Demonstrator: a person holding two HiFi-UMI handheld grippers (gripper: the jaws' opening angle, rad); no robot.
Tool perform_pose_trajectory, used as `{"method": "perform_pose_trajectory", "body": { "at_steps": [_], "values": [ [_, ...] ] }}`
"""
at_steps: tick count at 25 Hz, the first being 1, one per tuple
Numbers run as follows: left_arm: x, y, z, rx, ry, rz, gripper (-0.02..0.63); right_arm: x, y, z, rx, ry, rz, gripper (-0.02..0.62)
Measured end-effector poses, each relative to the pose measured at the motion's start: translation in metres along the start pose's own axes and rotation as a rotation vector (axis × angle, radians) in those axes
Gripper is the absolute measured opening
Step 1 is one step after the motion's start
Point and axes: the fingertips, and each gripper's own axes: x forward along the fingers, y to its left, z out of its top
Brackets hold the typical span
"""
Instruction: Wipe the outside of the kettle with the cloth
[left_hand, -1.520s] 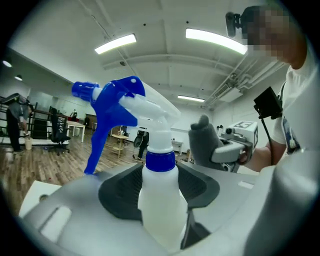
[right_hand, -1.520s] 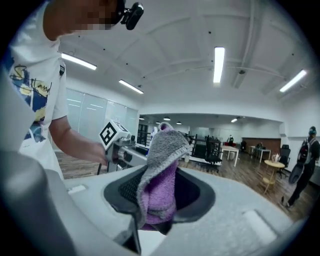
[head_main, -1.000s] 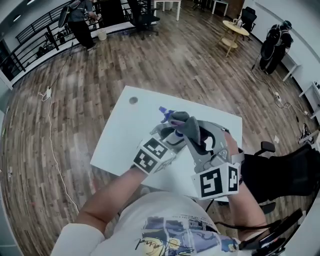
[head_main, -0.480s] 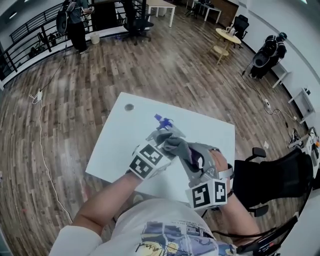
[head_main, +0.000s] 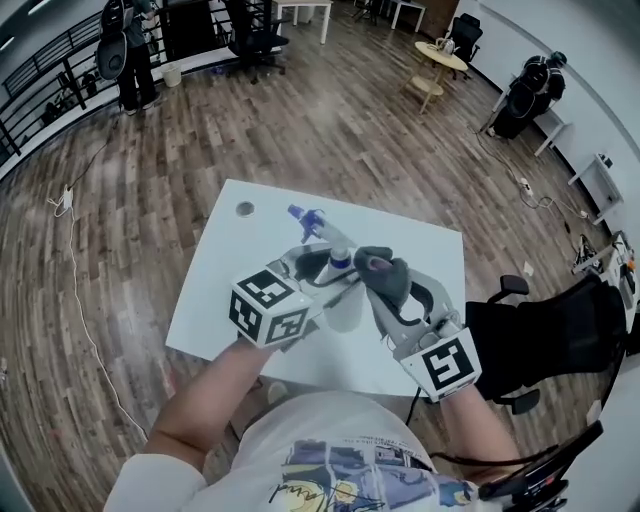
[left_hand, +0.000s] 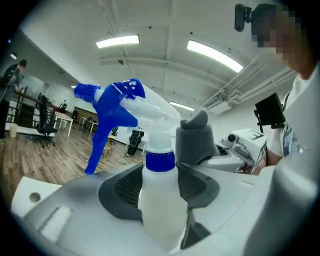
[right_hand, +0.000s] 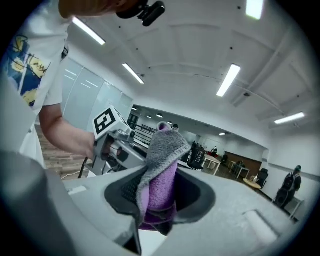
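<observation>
Seemingly, wiping was not yet started: a spray bottle (left_hand: 150, 120) was clamped in the left claw (left_hand: 159, 182), the cloth (right_hand: 162, 150) was pinched in the right claw (right_hand: 159, 192) just beside it, above the tabletop (head_main: 230, 260); no kettle was seen.

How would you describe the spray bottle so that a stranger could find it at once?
Look over the white rectangular table, at the person's left tongs. They are shut on a translucent white plastic spray bottle. Its blue trigger head sets it apart from the grey and purple cloth in the right tongs.
</observation>
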Motion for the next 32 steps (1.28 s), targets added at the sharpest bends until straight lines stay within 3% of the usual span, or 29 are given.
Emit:
{"method": "perform_pose_trajectory", "body": {
  "at_steps": [5, 9, 26, 29, 32],
  "values": [
    [-0.002, 0.001, 0.016, -0.071, -0.056, -0.028, 0.206, -0.002, -0.011, -0.036, 0.151, 0.043, -0.026, 0.129],
    [-0.003, 0.006, 0.023, -0.106, -0.096, -0.043, 0.206, 0.001, -0.007, -0.054, 0.195, 0.046, -0.021, 0.129],
    [0.019, -0.004, 0.07, -0.105, -0.148, 0.0, 0.206, -0.029, 0.01, -0.178, 0.354, 0.223, 0.064, 0.129],
    [0.028, -0.006, 0.068, -0.103, -0.139, 0.008, 0.206, -0.04, -0.003, -0.181, 0.367, 0.209, 0.051, 0.129],
    [0.041, -0.017, 0.061, -0.1, -0.122, 0.016, 0.206, -0.058, -0.027, -0.146, 0.359, 0.101, 0.027, 0.129]
  ]
}}
